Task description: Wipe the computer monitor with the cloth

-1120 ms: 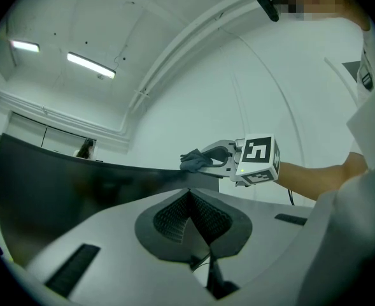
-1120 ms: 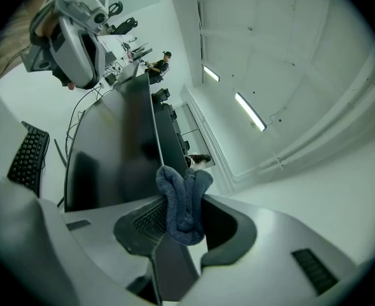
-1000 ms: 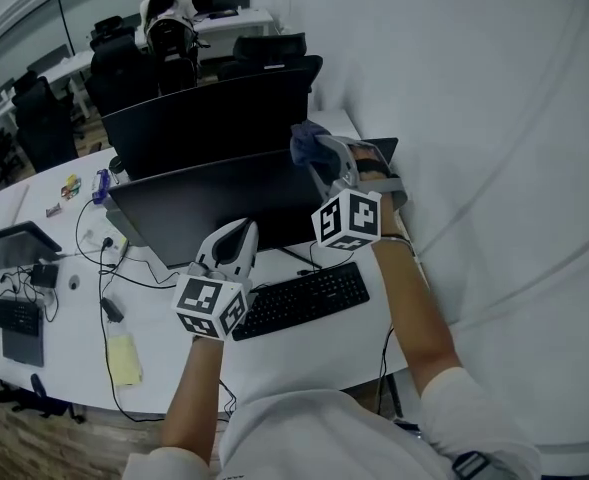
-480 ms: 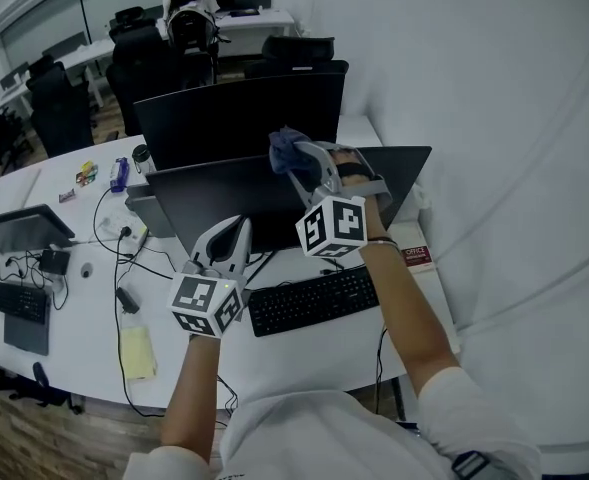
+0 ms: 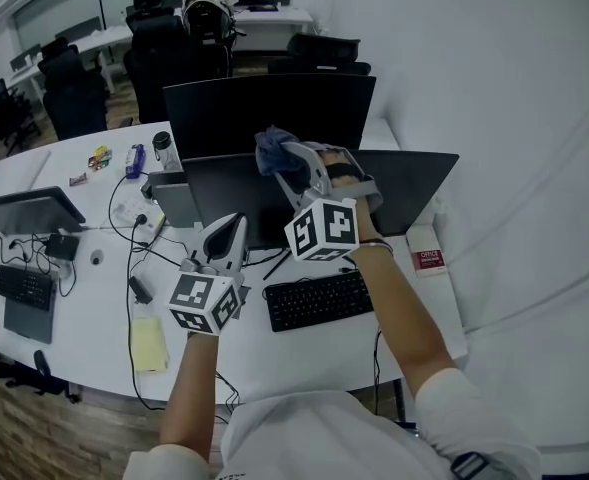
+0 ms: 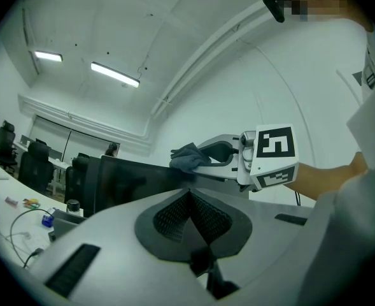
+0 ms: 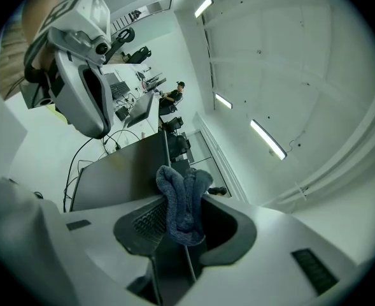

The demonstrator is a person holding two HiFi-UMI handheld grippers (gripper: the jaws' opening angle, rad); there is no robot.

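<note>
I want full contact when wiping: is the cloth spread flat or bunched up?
Bunched up. The cloth stands in thick rolled folds, pinched between the jaws of the right gripper.

Above the near monitor (image 5: 234, 203) we had open air, and our right gripper (image 5: 279, 158), jaws clamped on the cloth (image 5: 271, 148), hung at its top edge. A second monitor (image 5: 264, 113) stood close behind, leaving only a narrow gap between the two. On the right the wall (image 5: 514, 138) closed in, with a red box (image 5: 427, 259) below the screen's corner. The keyboard (image 5: 319, 301) blocked the surface (image 5: 304, 353) just before the screen; nearer us it lay bare. Our left gripper (image 5: 226, 230), jaws together, stood left of the keyboard, with cables (image 5: 134, 248) and a yellow pad (image 5: 147, 344) cluttering that side.
</note>
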